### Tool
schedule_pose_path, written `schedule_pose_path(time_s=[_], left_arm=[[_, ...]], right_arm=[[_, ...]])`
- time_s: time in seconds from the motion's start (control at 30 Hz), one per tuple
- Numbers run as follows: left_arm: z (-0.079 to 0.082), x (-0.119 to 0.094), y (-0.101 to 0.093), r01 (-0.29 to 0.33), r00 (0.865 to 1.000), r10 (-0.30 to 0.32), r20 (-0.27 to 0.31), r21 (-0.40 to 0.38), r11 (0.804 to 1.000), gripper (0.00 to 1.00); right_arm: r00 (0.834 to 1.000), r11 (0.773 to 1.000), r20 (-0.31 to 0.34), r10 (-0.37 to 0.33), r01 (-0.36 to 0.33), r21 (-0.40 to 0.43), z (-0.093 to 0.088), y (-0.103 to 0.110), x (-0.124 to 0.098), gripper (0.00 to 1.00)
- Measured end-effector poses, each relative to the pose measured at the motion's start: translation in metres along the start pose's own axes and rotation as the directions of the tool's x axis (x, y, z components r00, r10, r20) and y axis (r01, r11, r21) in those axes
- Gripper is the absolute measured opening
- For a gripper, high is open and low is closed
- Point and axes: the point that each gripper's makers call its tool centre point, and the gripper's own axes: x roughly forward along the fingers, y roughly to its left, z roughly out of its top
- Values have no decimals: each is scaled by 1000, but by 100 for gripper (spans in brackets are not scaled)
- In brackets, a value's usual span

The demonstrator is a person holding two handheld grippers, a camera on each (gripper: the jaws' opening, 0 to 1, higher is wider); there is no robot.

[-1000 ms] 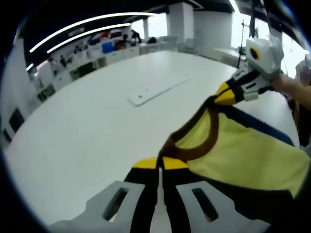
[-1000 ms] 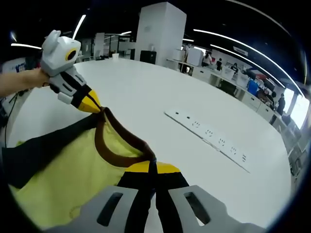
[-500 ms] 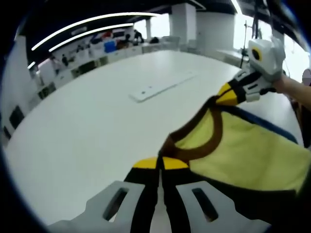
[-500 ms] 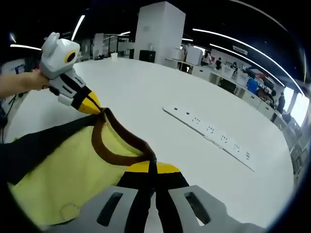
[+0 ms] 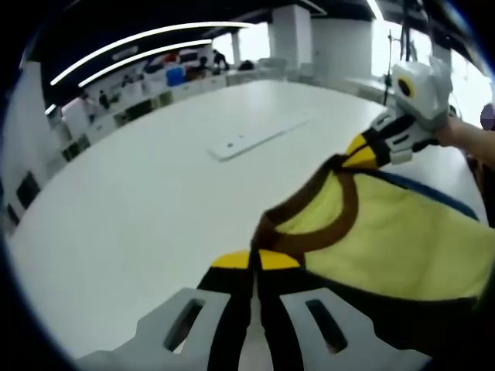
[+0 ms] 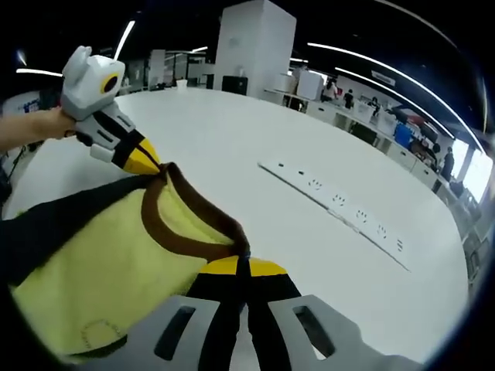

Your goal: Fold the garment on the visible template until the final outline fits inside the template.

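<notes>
A yellow T-shirt [image 5: 387,239] with a brown collar [image 6: 197,205] hangs lifted at lower centre, above the white table [image 5: 139,193]. The left gripper [image 5: 254,260] and right gripper [image 6: 241,267] each pinch its collar. A white power strip [image 6: 336,207] lies beyond.

Open-plan office or lab floor.

A broad white round-edged table [image 5: 139,193] carries a long white power strip [image 6: 336,205]; beyond stand rows of white desks [image 6: 371,135], a square white pillar [image 6: 254,46], long ceiling strip lights [image 5: 131,42], and bright windows [image 5: 390,42].
</notes>
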Motion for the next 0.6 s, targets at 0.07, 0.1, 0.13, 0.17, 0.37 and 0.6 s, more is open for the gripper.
schedule_pose_path(time_s=[0.07,0.1,0.13,0.17,0.37,0.6], left_arm=[[0,-1,-2,0,1000,0,2,-5,1000,0],[-1,-2,-4,0,1000,0,2,-7,1000,0],[-1,-2,-5,-1,1000,1,3,-6,1000,0],[-1,-3,-7,-1,1000,1,4,-5,1000,0],[0,-5,-13,-5,1000,5,7,9,1000,0],[2,-6,-13,-18,1000,17,11,20,1000,2]], right_arm=[[1000,1000,-2,-1,1,-10,0,0,0,2],[1000,1000,-1,-1,1,-10,-1,0,0,2],[1000,1000,0,0,0,-2,-1,0,0,2],[1000,1000,1,2,-2,3,-1,0,0,2],[1000,999,7,8,-8,46,-2,-1,0,2],[1000,999,10,-4,3,52,-1,-3,-1,5]])
